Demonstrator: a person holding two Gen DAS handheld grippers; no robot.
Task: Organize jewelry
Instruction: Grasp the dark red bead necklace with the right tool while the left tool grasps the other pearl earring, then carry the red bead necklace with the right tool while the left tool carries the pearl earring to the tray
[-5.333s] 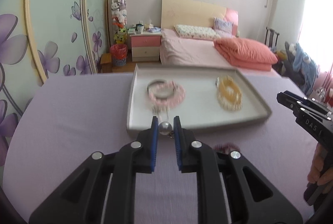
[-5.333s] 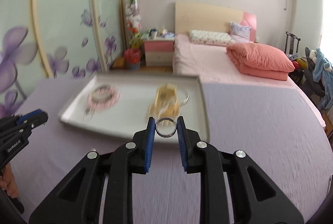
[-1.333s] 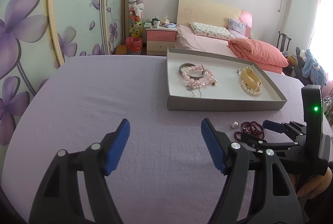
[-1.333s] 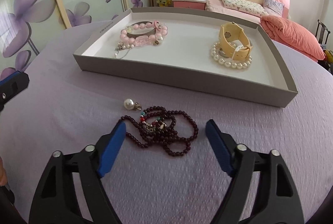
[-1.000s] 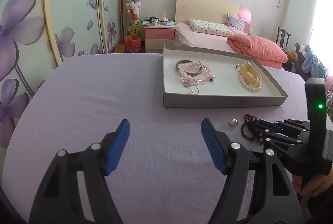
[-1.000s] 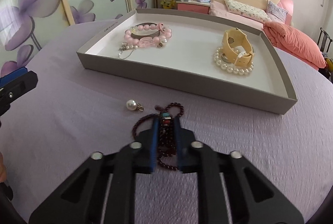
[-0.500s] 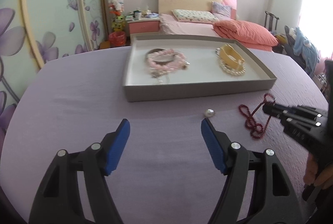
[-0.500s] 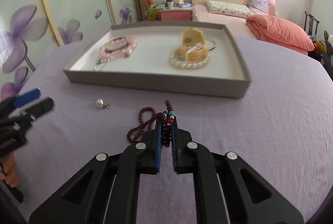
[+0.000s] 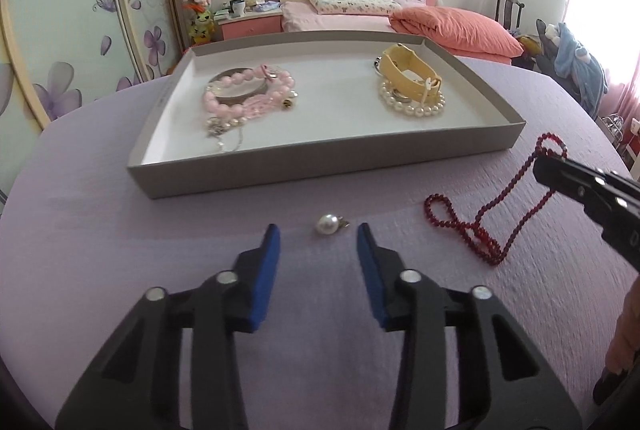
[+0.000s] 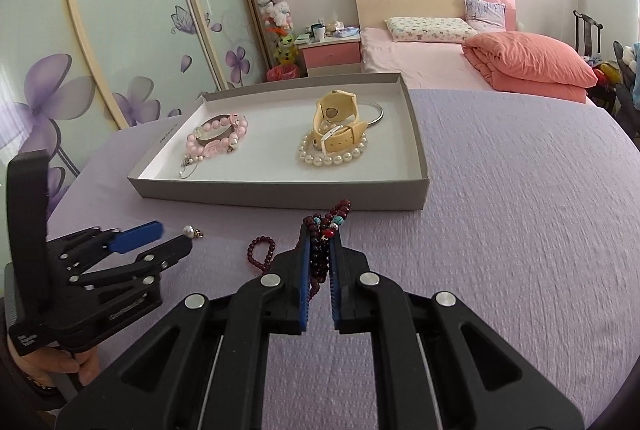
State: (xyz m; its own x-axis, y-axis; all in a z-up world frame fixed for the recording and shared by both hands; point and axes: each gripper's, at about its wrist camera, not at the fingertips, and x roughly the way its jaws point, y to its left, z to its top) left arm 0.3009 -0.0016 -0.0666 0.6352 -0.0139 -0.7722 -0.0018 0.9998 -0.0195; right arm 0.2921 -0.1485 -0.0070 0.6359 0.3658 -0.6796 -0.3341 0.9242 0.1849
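Note:
A grey tray on the purple tablecloth holds pink bead bracelets, a yellow watch and a pearl bracelet. My right gripper is shut on a dark red bead necklace, lifting one end while the rest trails on the cloth. My left gripper is open, its fingertips either side of a pearl pendant lying in front of the tray.
The right gripper enters the left wrist view from the right. Beyond the table are a bed, a nightstand and a flowered wardrobe.
My right gripper closed on the red necklace and lifted it. My left gripper, still open, moved forward until its fingertips bracket the pearl pendant.

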